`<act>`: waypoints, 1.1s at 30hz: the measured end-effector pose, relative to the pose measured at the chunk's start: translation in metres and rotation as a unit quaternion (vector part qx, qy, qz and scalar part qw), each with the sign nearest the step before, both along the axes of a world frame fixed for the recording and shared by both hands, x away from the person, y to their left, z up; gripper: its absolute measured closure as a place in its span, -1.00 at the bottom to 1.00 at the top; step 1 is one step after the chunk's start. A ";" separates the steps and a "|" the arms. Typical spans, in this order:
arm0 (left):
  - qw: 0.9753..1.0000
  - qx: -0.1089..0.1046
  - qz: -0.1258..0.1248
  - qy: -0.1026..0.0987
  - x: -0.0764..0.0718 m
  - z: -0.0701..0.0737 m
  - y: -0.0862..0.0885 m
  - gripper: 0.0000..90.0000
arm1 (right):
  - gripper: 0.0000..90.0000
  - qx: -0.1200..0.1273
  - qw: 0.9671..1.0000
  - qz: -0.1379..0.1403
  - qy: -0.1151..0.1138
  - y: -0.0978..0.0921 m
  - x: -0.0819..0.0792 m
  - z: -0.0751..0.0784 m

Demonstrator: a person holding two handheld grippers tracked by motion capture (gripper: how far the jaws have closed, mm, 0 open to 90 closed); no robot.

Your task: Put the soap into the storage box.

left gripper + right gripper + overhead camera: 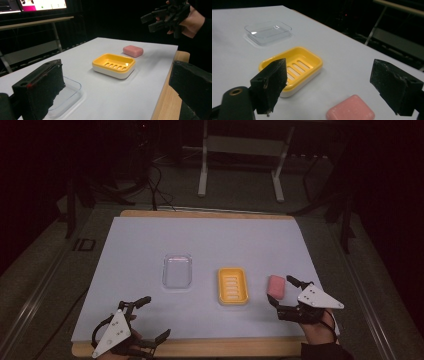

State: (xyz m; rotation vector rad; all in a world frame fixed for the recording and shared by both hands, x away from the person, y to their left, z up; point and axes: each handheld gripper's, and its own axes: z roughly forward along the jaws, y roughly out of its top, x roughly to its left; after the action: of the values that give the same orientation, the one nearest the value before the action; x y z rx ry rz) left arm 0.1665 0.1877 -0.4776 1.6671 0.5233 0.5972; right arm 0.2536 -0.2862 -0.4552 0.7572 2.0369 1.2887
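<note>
Down at the 7 o'clock corner of the desk (210,240), the left gripper (150,319) is hovering with its jaws spread wide and gripping nothing, pointing toward 2 o'clock. At 4 o'clock the right gripper (281,291), gripped in the person's right hand (320,325), is angling toward 11 o'clock, its jaws also wide apart and empty, poised on either side of the pink soap bar (276,286); whether they are touching it, I cannot tell.

Sitting near the desk's centre, toward 5 o'clock, is a yellow soap dish (233,285) on a white base, its slotted tray holding nothing. At its 9 o'clock, a clear plastic lid (178,270) is lying flat and is also empty. The soap is resting on the desk just at the dish's 3 o'clock, apart from it.

A pale sheet is covering the wooden desk. Beyond, at 12 o'clock, a white-legged stand (240,160) is standing in a dark room with cables (157,190) trailing on the floor.
</note>
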 end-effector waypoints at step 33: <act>1.000 0.019 -0.005 0.017 0.002 -0.004 -0.003 -0.99 | -0.47 -0.061 0.936 -0.163 0.305 -0.022 0.033 0.004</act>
State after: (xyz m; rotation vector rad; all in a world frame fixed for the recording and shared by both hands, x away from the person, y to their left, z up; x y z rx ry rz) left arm 0.1684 0.1842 -0.4818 1.7176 0.5315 0.5764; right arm 0.2866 -0.3078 -0.4509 1.5052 2.2900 0.7841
